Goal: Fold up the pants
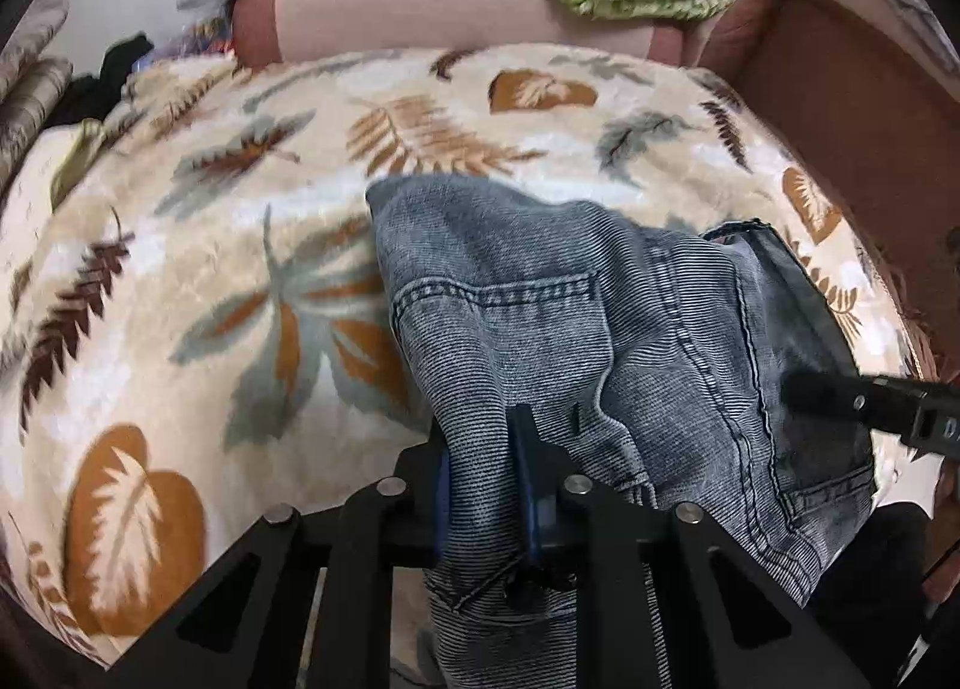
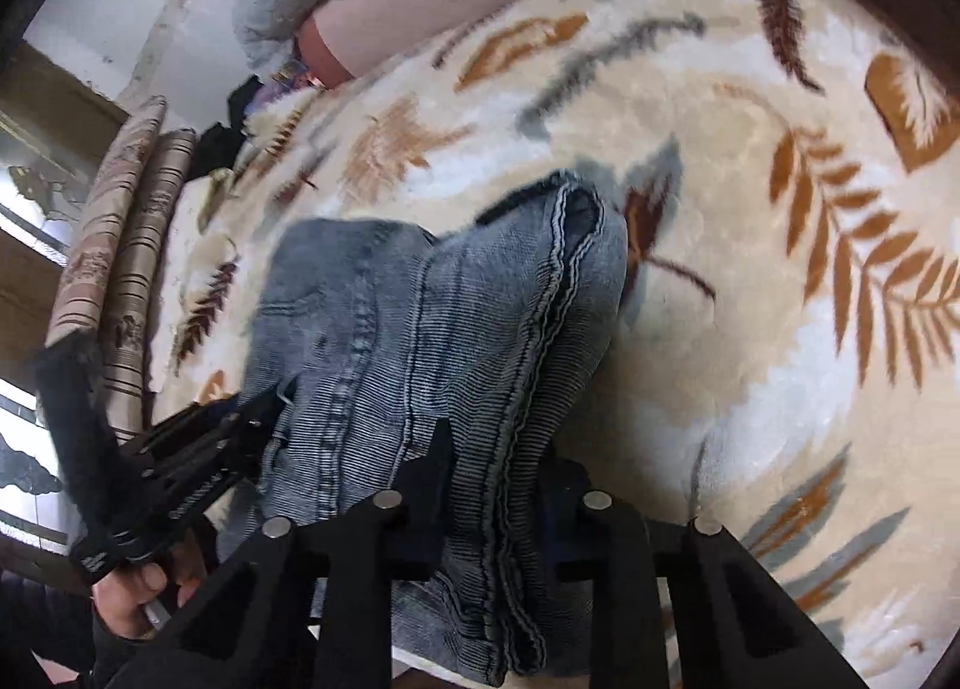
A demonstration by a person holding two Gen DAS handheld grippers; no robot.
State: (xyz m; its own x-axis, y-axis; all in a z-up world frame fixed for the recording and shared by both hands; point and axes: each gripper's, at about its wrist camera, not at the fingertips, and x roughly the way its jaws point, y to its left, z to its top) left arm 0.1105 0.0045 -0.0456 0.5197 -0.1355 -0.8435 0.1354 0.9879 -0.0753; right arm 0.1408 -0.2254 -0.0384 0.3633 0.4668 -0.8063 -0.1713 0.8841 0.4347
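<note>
Left wrist view: my left gripper (image 1: 483,485), tilted down, is clenched on the jeans (image 1: 600,329) at lower centre, over the leaf blanket (image 1: 210,269). My right gripper (image 2: 489,515) also grasps their seamed edge, and a hand (image 2: 135,593) shows at lower left.

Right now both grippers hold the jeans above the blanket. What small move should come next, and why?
Probably lift both a little higher and draw them apart. The left gripper and right gripper are each shut on a bunch of the jeans, and the denim between them is crumpled, its far end on the leaf-print blanket. Spreading it flat should come before any fold.
</note>
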